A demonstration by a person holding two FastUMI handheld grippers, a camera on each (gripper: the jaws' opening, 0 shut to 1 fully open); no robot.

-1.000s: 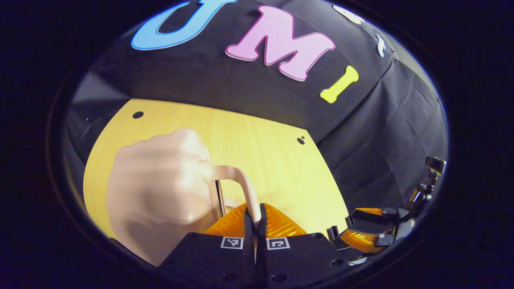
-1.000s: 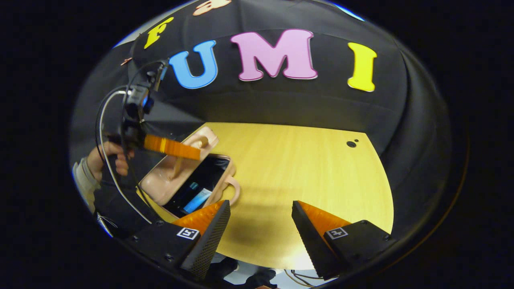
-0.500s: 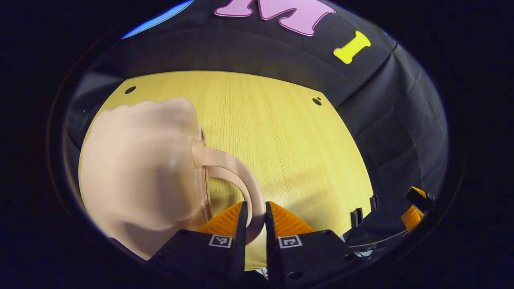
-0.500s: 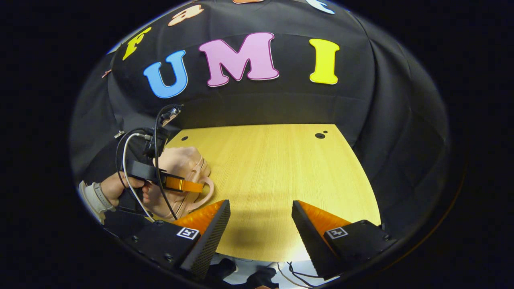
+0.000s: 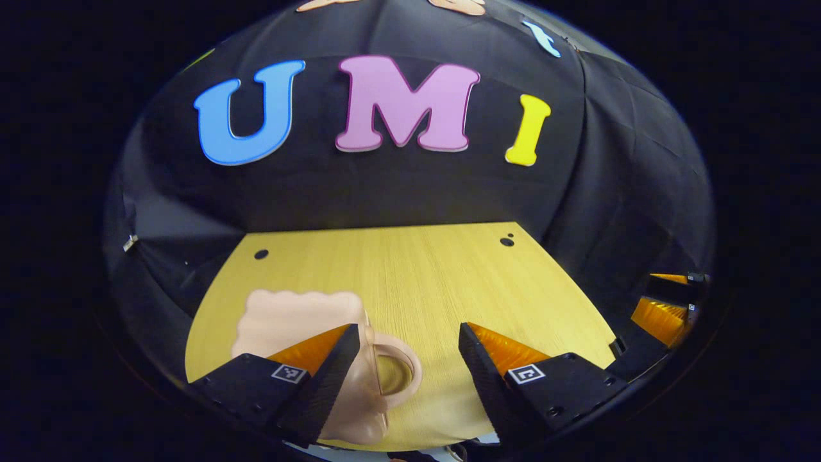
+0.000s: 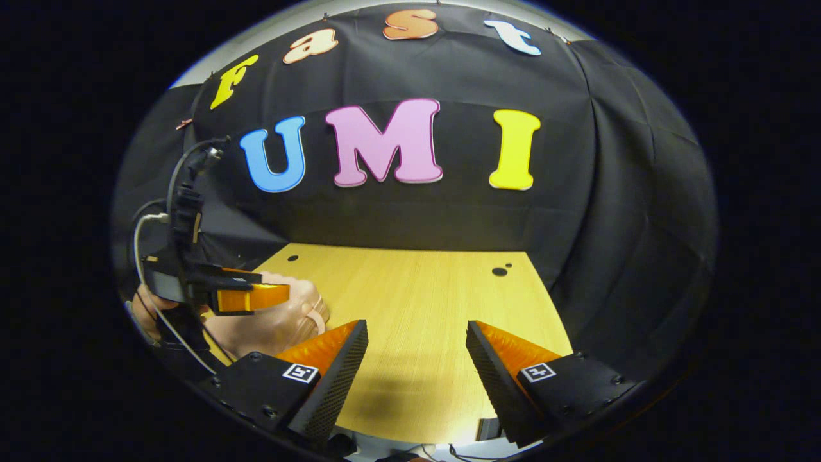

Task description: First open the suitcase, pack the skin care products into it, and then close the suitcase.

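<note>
A small pale pink suitcase (image 5: pixel 292 317) lies shut on the wooden table (image 5: pixel 436 282), its loop handle (image 5: pixel 397 372) pointing toward the table's middle. My left gripper (image 5: pixel 407 350) hangs open just above and behind it, the left finger over the case's near corner, nothing held. In the right gripper view the same case (image 6: pixel 276 324) sits at the table's left, with the left gripper (image 6: pixel 253 296) hovering over it in a person's hand (image 6: pixel 144 308). My right gripper (image 6: pixel 417 346) stands open over bare table. No skin care products are visible; the lid hides the case's inside.
Black cloth walls close the table in at the back and both sides. Small dark holes (image 5: pixel 507 241) mark the tabletop's far corners. The right gripper (image 5: pixel 664 308) shows at the right edge of the left gripper view. Bare wood lies right of the suitcase.
The lid came down from raised to closed while my left gripper held the handle. That gripper then let go, opened and drew back and up. The right gripper stayed open.
</note>
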